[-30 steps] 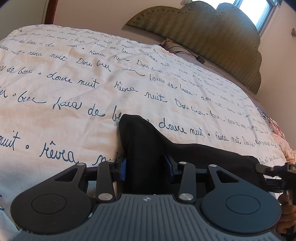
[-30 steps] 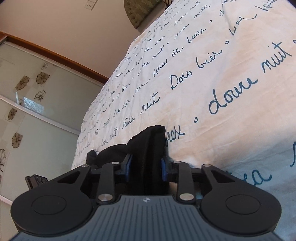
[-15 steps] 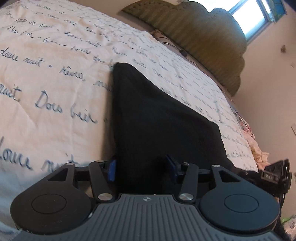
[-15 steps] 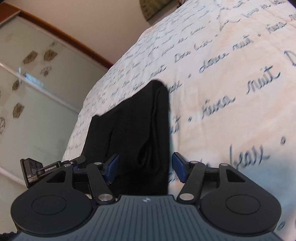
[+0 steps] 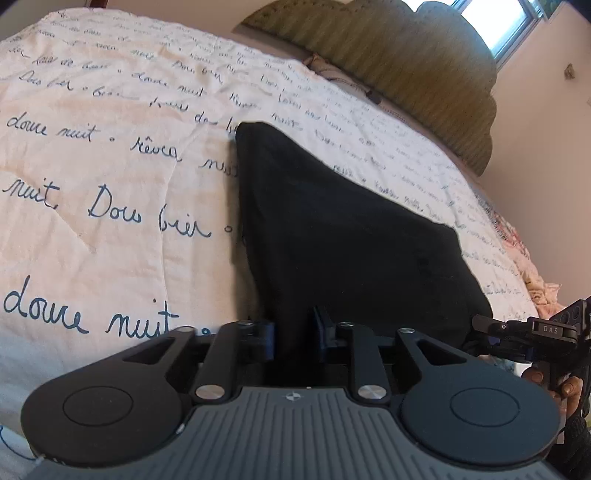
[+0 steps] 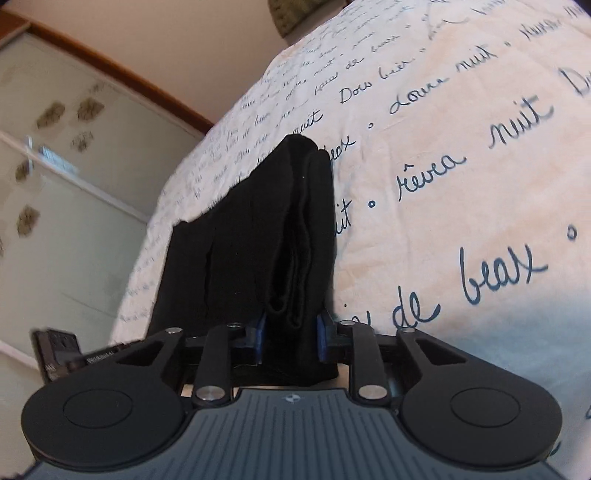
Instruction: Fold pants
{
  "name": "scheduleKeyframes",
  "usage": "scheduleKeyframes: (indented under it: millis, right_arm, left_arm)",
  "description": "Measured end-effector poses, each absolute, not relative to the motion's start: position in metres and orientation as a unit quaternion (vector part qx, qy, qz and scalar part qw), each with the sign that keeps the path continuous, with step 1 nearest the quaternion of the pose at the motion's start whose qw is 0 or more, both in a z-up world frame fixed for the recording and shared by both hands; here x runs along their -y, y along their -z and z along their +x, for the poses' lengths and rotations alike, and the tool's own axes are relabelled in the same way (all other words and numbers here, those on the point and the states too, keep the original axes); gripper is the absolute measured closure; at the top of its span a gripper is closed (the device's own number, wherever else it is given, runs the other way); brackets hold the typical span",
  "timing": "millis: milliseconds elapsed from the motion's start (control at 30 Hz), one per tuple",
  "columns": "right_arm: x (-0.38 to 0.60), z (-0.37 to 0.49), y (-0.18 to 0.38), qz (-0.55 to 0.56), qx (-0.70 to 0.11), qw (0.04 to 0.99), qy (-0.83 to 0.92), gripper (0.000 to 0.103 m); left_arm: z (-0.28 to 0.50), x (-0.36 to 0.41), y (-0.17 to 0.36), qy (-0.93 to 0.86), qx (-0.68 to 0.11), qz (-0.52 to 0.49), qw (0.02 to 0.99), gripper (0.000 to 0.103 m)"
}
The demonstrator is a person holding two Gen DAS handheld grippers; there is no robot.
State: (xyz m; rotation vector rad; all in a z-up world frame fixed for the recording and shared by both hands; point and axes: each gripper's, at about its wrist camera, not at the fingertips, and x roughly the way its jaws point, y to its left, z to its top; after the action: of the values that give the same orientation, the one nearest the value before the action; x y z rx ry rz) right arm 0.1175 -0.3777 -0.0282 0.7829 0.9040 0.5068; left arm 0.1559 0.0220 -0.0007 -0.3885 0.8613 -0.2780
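The black pants [image 5: 343,236] lie folded on the white bedspread with blue script [image 5: 92,177]. In the left wrist view my left gripper [image 5: 293,334] is shut on the near edge of the pants. The right gripper also shows in that view at the far right [image 5: 524,334], at the other near corner. In the right wrist view the pants [image 6: 258,240] show stacked layers at their right edge. My right gripper [image 6: 290,338] is shut on those layers at the near end. The pants' far corners rest on the bed.
A green padded headboard [image 5: 406,70] stands at the far end of the bed under a window [image 5: 506,22]. A sliding wardrobe door with flower prints [image 6: 66,177] is on the left of the right wrist view. The bedspread [image 6: 461,166] stretches around the pants.
Both grippers opened half a second ago and have closed again on the near edge of the pants. The pants now lie spread farther over the bed than one second ago.
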Motion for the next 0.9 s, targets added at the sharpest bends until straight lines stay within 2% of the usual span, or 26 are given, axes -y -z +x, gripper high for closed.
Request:
scheduleKeyframes:
  millis: [67,133,167,233,267,300,367,467,567,667,900]
  right_arm:
    - [0.38,0.112,0.02,0.361,-0.418,0.799,-0.238,0.058]
    - [0.388,0.104,0.008,0.358,-0.404,0.81,-0.229,0.05]
    - [0.395,0.099,0.0,0.36,-0.39,0.819,-0.218,0.05]
    - [0.407,0.087,-0.017,0.365,-0.346,0.844,-0.187,0.05]
    - [0.407,0.084,-0.027,0.357,-0.327,0.858,-0.17,0.05]
    - [0.402,0.082,-0.036,0.343,-0.312,0.871,-0.159,0.05]
    - [0.374,0.087,-0.054,0.289,-0.292,0.901,-0.14,0.05]
    - [0.312,0.098,-0.062,0.184,-0.282,0.931,-0.142,0.05]
    - [0.266,0.115,-0.048,0.101,-0.308,0.936,-0.136,0.051]
    - [0.25,0.129,-0.018,0.073,-0.357,0.921,-0.137,0.051]
    - [0.249,0.111,-0.014,0.042,-0.324,0.935,-0.137,0.051]
  left_arm:
    - [0.145,-0.022,-0.012,0.122,-0.399,-0.159,0.895,0.062]
    - [0.129,-0.021,-0.033,0.101,-0.362,-0.116,0.919,0.061]
    - [0.121,-0.018,-0.045,0.097,-0.334,-0.09,0.933,0.059]
    - [0.111,-0.004,-0.063,0.093,-0.278,-0.042,0.955,0.048]
    - [0.108,0.006,-0.069,0.091,-0.251,-0.026,0.963,0.037]
    - [0.108,0.017,-0.071,0.091,-0.23,-0.022,0.969,0.031]
    - [0.114,0.04,-0.065,0.111,-0.226,-0.028,0.968,0.03]
    - [0.128,0.076,-0.04,0.105,-0.265,-0.017,0.958,0.036]
    - [0.139,0.091,-0.006,0.088,-0.325,-0.003,0.941,0.038]
    - [0.13,0.086,0.006,0.097,-0.303,0.01,0.948,0.038]
    - [0.125,0.08,0.0,0.09,-0.291,-0.008,0.953,0.035]
